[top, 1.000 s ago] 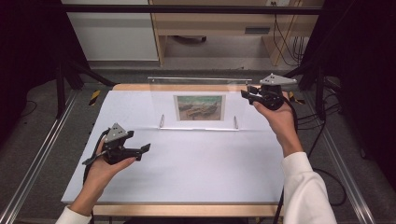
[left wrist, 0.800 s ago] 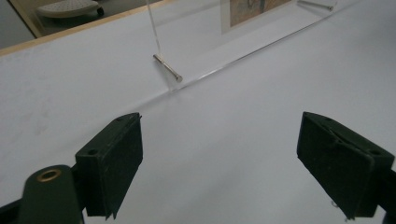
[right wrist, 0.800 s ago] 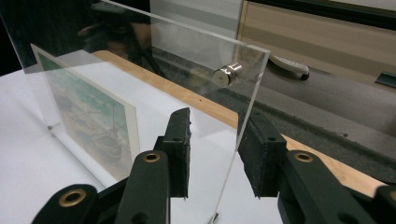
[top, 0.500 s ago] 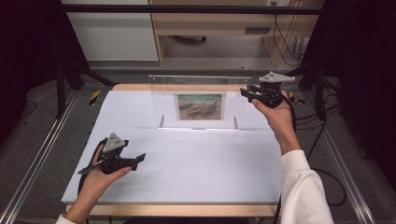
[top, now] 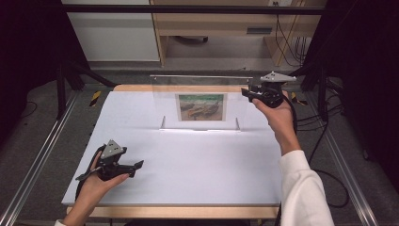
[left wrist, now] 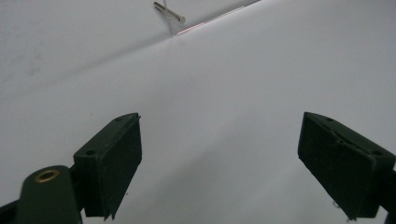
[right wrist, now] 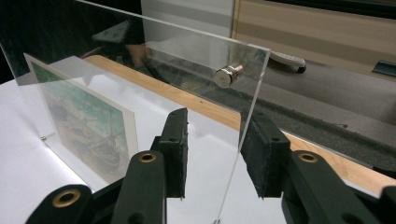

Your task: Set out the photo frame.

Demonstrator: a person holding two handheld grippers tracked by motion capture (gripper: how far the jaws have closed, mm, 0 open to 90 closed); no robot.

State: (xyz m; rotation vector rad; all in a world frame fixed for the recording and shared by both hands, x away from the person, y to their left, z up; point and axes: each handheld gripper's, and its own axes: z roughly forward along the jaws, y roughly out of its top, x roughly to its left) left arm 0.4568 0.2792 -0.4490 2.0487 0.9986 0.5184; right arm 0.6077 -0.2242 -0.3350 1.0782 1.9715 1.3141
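While jaws have just been opening: right hand-held gripper [right wrist: 212, 154] straddles acrylic frame [top: 202, 101] edge, pads apart.
Frame axis: extends leftward from it.
Left hand-held gripper [left wrist: 219, 158]: apart, well away, on bench [top: 197, 165].

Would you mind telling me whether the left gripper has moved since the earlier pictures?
Yes. In the high view the left gripper has drawn back toward the table's near edge, farther from the clear picture frame.

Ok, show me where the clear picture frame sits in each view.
High view: the clear picture frame stands upright at the table's far middle.
Left gripper view: its bottom edge and a metal peg at the top.
Right gripper view: its side edge between the jaws.
Shared landmark: the boat print.
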